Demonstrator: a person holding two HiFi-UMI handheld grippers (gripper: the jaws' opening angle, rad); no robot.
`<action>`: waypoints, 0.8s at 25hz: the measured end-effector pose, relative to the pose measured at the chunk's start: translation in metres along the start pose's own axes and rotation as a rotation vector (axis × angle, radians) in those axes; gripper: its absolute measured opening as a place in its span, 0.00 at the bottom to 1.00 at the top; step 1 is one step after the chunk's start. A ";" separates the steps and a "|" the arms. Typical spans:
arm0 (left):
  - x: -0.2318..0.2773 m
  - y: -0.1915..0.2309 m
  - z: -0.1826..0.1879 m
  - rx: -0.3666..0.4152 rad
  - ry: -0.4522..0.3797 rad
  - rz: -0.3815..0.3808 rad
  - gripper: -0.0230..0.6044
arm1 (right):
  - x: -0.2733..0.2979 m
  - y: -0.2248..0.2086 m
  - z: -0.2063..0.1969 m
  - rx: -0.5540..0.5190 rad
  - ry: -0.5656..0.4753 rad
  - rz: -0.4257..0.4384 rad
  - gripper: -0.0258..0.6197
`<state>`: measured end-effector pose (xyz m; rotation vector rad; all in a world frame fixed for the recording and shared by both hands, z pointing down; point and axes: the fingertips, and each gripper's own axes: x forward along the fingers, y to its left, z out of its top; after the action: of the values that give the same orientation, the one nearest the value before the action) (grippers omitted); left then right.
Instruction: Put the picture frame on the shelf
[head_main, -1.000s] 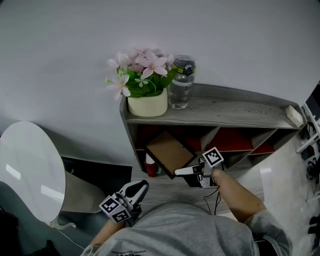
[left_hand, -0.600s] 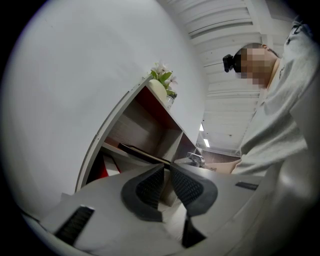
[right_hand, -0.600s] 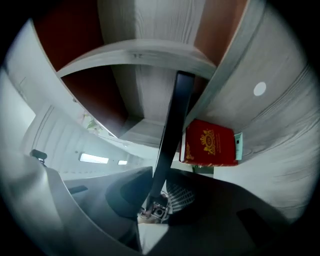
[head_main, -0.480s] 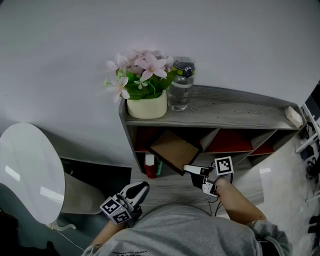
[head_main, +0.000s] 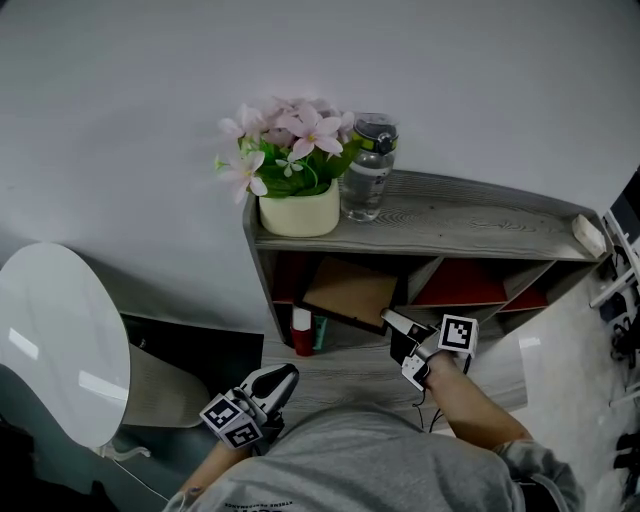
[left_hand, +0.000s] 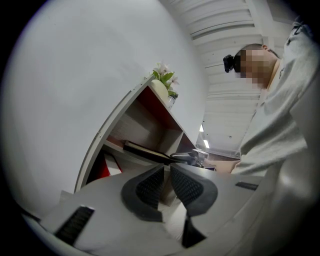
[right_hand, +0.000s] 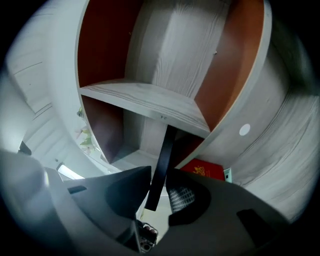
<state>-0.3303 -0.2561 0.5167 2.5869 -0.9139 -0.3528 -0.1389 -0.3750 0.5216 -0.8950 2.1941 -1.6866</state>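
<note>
The picture frame (head_main: 350, 290), brown-backed with a dark rim, rests tilted in the left compartment of the grey wooden shelf (head_main: 470, 215), under the top board. My right gripper (head_main: 390, 320) is at the frame's lower right edge. In the right gripper view the frame's dark edge (right_hand: 162, 155) runs between the jaws of the right gripper (right_hand: 159, 180). The jaws are opening, and a light gap shows beside the ribbed pad (right_hand: 180, 196). My left gripper (head_main: 283, 374) hangs low by my body, away from the shelf. In its own view the left gripper (left_hand: 166, 171) is shut and empty, and the frame (left_hand: 150, 152) lies beyond it.
A cream pot of pink flowers (head_main: 295, 205) and a clear water bottle (head_main: 366, 170) stand on the shelf top, with a small white object (head_main: 588, 232) at its right end. A red item (head_main: 301, 333) sits in the lower left compartment. A round white table (head_main: 55, 340) is at the left.
My right gripper has moved right and slightly down, and the frame has gone from a diamond tilt in front of the shelf to lying deeper and flatter in the compartment. The left gripper stayed put.
</note>
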 end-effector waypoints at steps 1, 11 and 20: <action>0.000 0.000 0.000 -0.001 -0.001 -0.003 0.11 | 0.002 -0.001 0.005 -0.008 -0.017 -0.015 0.21; 0.001 0.000 -0.003 -0.008 0.007 -0.006 0.11 | 0.037 0.004 0.031 -0.372 -0.137 -0.200 0.22; -0.001 0.003 -0.004 -0.012 0.007 -0.002 0.11 | 0.047 0.035 0.037 -0.903 -0.150 -0.328 0.49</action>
<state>-0.3308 -0.2567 0.5214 2.5769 -0.9040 -0.3483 -0.1677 -0.4269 0.4861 -1.5769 2.8089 -0.5919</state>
